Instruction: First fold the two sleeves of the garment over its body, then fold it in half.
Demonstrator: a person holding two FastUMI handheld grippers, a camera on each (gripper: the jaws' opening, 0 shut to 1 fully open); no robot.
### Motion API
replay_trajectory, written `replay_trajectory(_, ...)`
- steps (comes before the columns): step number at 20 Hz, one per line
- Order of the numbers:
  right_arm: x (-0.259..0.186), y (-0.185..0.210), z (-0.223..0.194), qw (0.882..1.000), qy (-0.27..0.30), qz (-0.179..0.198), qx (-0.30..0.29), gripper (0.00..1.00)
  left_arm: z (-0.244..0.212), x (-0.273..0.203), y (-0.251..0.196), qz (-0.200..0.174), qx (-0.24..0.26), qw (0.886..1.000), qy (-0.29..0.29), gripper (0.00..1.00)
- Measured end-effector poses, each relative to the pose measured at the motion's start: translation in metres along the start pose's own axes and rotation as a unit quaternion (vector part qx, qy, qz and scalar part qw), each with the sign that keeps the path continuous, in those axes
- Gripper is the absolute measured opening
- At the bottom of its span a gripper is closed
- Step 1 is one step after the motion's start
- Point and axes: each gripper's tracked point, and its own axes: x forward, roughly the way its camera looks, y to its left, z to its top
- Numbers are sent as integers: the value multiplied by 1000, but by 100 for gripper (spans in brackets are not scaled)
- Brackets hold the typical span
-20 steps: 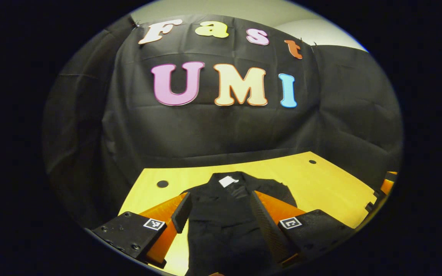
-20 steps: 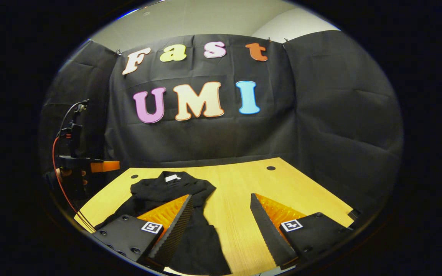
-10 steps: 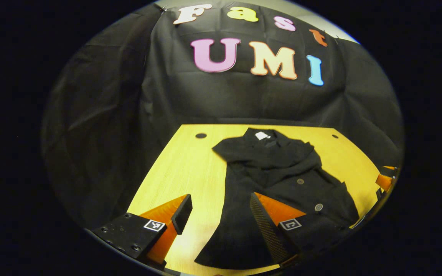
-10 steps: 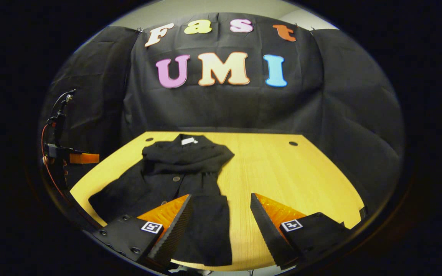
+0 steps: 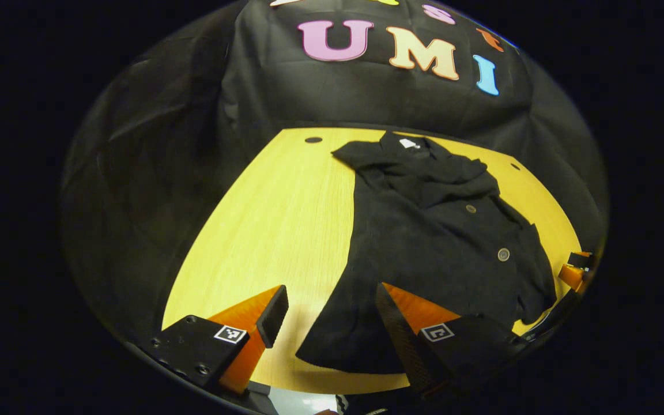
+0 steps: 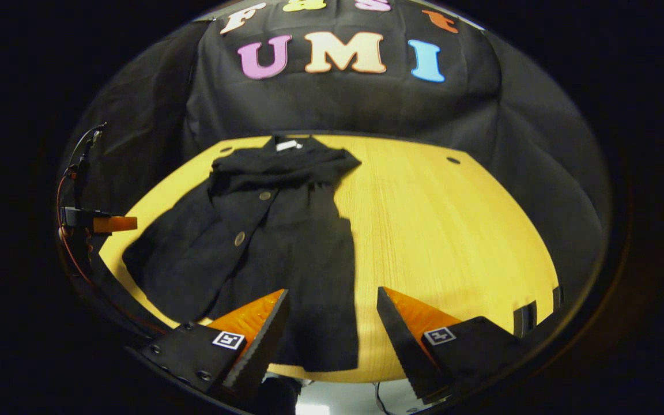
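Above garment (image 5: 424, 242): left tongs (image 5: 332, 302), right tongs (image 6: 332, 305) wide apart, holding nothing.

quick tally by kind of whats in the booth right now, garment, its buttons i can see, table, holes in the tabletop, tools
Garment: 1
Buttons showing on it: 2
Table: 1
Holes in the tabletop: 2
Tools, left tool and right tool, both open and holding nothing: 2
Total: 8
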Motion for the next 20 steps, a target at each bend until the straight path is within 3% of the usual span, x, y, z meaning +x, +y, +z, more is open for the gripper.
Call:
replay_trajectory(10, 12, 6, -41, 998, 65, 6, -23, 94, -47, 9, 1, 5, -12, 999, 44, 95)
replay_trajectory(14, 16, 4, -41, 997, 71, 22, 6, 95, -49, 11, -2, -2, 7, 999, 41, 96)
replay_trajectory(17, 18, 10, -41, 997, 69, 34, -7, 92, -49, 12, -9, -8, 8, 999, 40, 89)
replay_trajectory(18, 18, 14, -40, 997, 66, 43, -11, 85, -50, 12, -12, -9, 11, 999, 41, 81)
replay_trajectory(19, 16, 17, -41, 996, 65, 52, -11, 68, -50, 13, -17, -12, 13, 999, 38, 72)
replay_trajectory(20, 16, 23, -41, 996, 63, 66, -6, 50, -50, 14, -23, -16, 12, 999, 38, 56)
